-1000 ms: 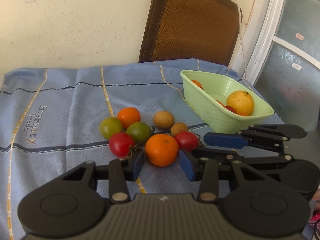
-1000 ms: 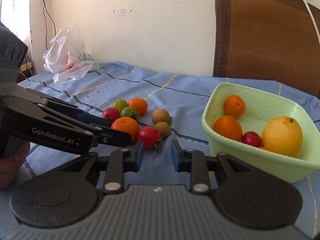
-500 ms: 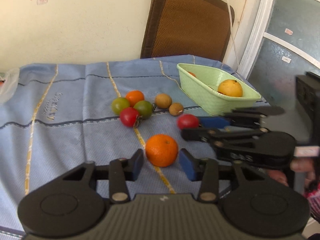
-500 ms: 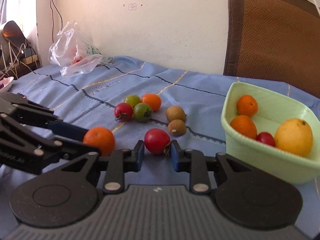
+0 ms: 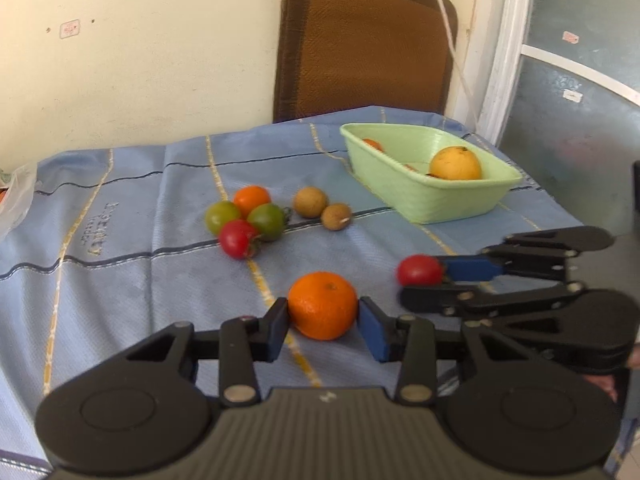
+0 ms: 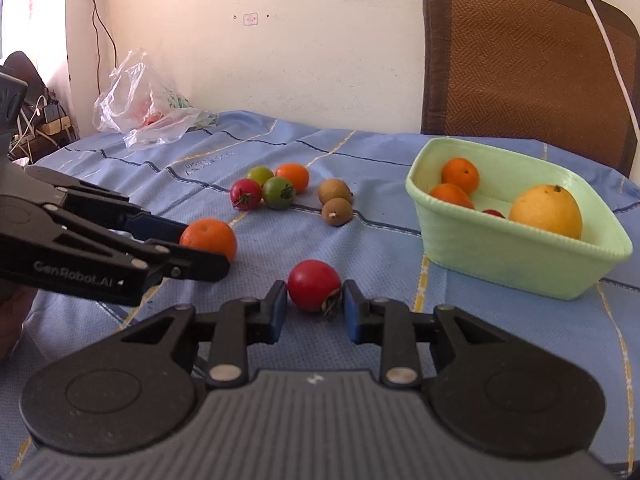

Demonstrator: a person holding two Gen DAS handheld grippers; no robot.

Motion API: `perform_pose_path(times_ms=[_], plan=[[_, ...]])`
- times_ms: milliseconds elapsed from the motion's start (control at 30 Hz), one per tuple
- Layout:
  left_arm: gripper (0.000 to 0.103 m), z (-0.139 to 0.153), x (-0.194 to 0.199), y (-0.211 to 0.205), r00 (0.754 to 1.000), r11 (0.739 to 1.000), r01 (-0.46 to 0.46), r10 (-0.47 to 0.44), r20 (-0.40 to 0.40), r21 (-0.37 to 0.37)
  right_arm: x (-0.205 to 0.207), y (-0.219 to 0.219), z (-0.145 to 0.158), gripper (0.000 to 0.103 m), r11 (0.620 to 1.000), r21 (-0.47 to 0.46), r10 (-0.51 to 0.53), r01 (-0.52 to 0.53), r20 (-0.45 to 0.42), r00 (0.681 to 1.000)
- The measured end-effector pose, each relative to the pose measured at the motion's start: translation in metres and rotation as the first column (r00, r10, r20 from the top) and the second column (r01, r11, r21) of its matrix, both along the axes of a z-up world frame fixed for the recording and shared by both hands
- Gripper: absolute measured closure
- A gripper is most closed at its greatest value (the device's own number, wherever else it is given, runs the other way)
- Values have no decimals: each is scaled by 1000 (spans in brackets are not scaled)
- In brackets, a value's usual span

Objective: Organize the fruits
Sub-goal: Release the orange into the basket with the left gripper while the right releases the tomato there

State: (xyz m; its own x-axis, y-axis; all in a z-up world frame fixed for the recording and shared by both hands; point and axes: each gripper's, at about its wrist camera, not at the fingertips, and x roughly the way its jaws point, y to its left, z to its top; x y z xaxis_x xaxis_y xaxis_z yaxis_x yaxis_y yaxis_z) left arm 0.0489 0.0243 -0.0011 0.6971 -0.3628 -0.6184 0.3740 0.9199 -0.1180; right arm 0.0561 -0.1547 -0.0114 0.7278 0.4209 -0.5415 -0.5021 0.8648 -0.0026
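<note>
Left tongs were clamped on an orange, held above the blue cloth. Right tongs were clamped on a red tomato, left of the green basket. More fruit lay loose on the cloth beyond.

The basket wall hides most fruit inside; the plastic bag is cut off.
</note>
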Motion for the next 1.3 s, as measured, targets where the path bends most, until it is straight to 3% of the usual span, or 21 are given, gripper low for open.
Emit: perform_pose_path(times_ms=[200, 400, 667, 867, 933, 1100, 1300], plan=[[65, 32, 14, -22, 999, 998, 46, -44, 28, -52, -18, -26, 11, 72, 993, 98, -77, 66, 111, 991], [65, 60, 57, -70, 991, 989, 126, -123, 48, -72, -10, -81, 32, 72, 955, 200, -258, 220, 187, 948], [65, 45, 122, -115, 994, 992, 105, -107, -25, -71, 30, -95, 30, 72, 947, 187, -293, 260, 175, 940], [65, 32, 142, -124, 992, 991, 107, -112, -61, -78, 32, -95, 20, 71, 952, 180, -277, 247, 166, 947], [60, 30, 143, -129, 992, 991, 111, -116, -59, -79, 30, -94, 20, 70, 955, 176, -270, 240, 172, 947], [58, 44, 135, -117, 995, 990, 99, -101, -18, -102, 27, -98, 21, 69, 947, 210, -281, 242, 181, 943], [58, 76, 103, -35, 997, 982, -25, 38, 69, -185, 19, -109, 23, 69, 919, 284, -338, 274, 208, 918]])
